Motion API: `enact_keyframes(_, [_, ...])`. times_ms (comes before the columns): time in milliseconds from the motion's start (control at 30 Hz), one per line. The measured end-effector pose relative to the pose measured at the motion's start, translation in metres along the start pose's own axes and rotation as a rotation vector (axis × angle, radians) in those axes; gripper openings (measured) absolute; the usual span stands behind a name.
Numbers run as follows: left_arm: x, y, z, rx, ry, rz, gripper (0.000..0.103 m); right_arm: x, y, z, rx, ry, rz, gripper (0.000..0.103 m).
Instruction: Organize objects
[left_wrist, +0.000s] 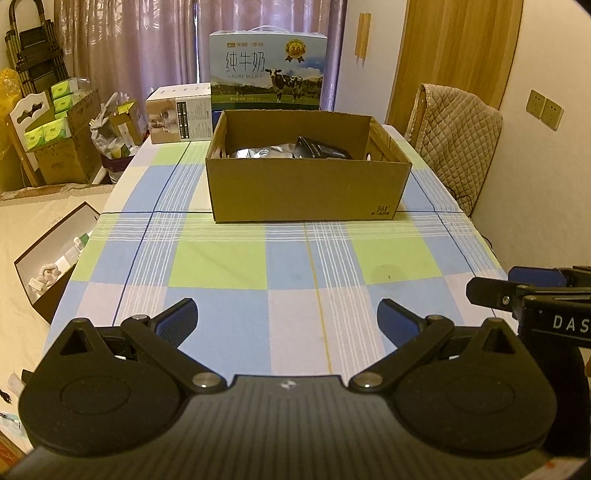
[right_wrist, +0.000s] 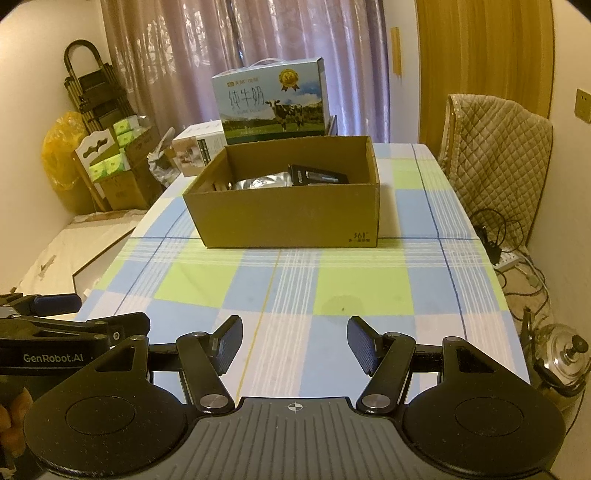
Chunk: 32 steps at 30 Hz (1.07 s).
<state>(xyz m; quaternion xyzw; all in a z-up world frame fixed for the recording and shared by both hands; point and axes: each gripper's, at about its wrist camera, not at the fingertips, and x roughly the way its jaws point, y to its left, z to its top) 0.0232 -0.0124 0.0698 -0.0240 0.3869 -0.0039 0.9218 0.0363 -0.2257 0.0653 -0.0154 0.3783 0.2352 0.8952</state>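
An open cardboard box (left_wrist: 306, 184) (right_wrist: 284, 218) stands on the checked tablecloth (left_wrist: 288, 266) (right_wrist: 295, 280) past the middle of the table. Inside it lie a silver foil pouch (left_wrist: 258, 152) (right_wrist: 258, 181) and a black packet (left_wrist: 323, 149) (right_wrist: 317, 175). My left gripper (left_wrist: 287, 315) hovers open over the near part of the cloth, nothing between its blue pads. My right gripper (right_wrist: 294, 341) is likewise open and holds nothing. Each gripper shows at the edge of the other's view: the right gripper (left_wrist: 535, 291), the left gripper (right_wrist: 70, 314).
A milk carton box (left_wrist: 267, 70) (right_wrist: 271, 99) and a white box (left_wrist: 179, 116) (right_wrist: 199, 149) stand behind the cardboard box. A quilt-covered chair (left_wrist: 454, 136) (right_wrist: 495, 155) is at the right. Cartons (left_wrist: 62, 140) crowd the left floor. A kettle (right_wrist: 561, 354) and cables lie at the right.
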Motion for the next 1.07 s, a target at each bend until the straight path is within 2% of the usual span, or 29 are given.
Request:
enact_keyframes(467, [0.008, -0.001, -0.005, -0.009, 0.032, 0.007, 0.102, 0.013, -0.004, -0.007, 0.002, 0.048, -0.002, 0.060])
enact_keyframes(1067, [0.010, -0.002, -0.001, -0.006, 0.023, -0.011, 0.102, 0.011, -0.007, -0.003, 0.001, 0.038, -0.003, 0.060])
